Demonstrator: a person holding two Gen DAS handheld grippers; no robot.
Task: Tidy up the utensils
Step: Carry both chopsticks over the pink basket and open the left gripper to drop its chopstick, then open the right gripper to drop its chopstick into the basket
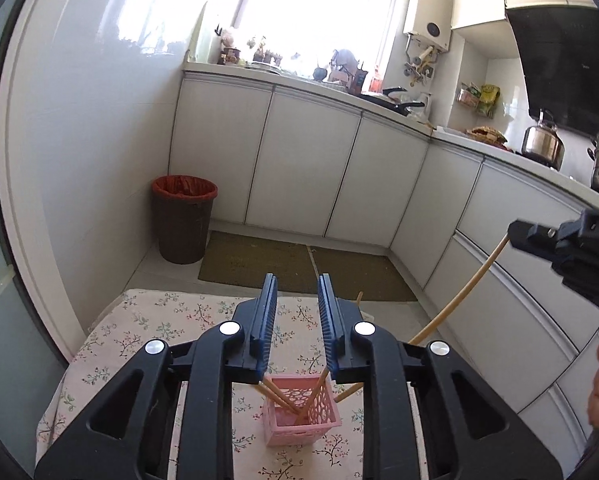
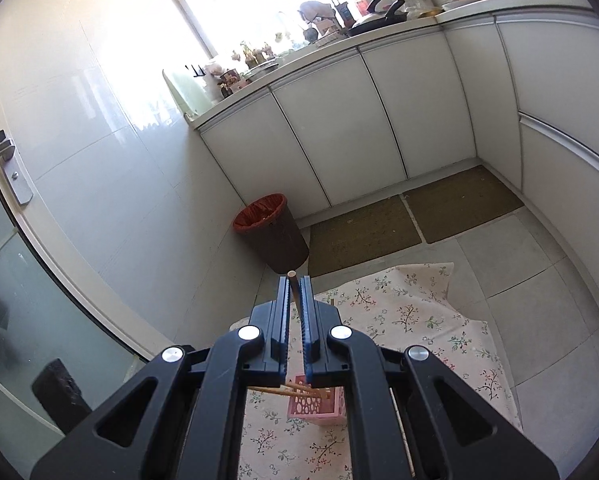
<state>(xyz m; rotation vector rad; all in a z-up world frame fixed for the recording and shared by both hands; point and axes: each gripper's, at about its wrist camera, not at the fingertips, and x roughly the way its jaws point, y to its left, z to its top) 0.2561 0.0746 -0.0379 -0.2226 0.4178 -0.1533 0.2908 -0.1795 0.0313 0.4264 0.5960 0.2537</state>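
You have a part of the work done already: the pink basket (image 1: 301, 408) stands on the flowered cloth (image 1: 147, 320) of the small table, and several wooden chopsticks (image 1: 277, 394) lean inside it, their upper ends resting against its rim. In the left wrist view I count about three of them in the basket, but the gripper body hides some of the basket, so I cannot give the number for sure. Your left gripper (image 1: 297, 300) hovers above the basket with its jaws a little apart, and nothing is between them; it looks free. Your right gripper (image 2: 295, 300) has its jaws closed narrowly on one more chopstick (image 2: 295, 292), whose end sticks out past the fingertips. This same chopstick (image 1: 459, 292) runs from the right gripper (image 1: 539, 240) down toward the table, well apart from the basket. So I judge that this chopstick is what remains: it is not yet in the basket. Whether other utensils wait somewhere on the table, the views do not show.
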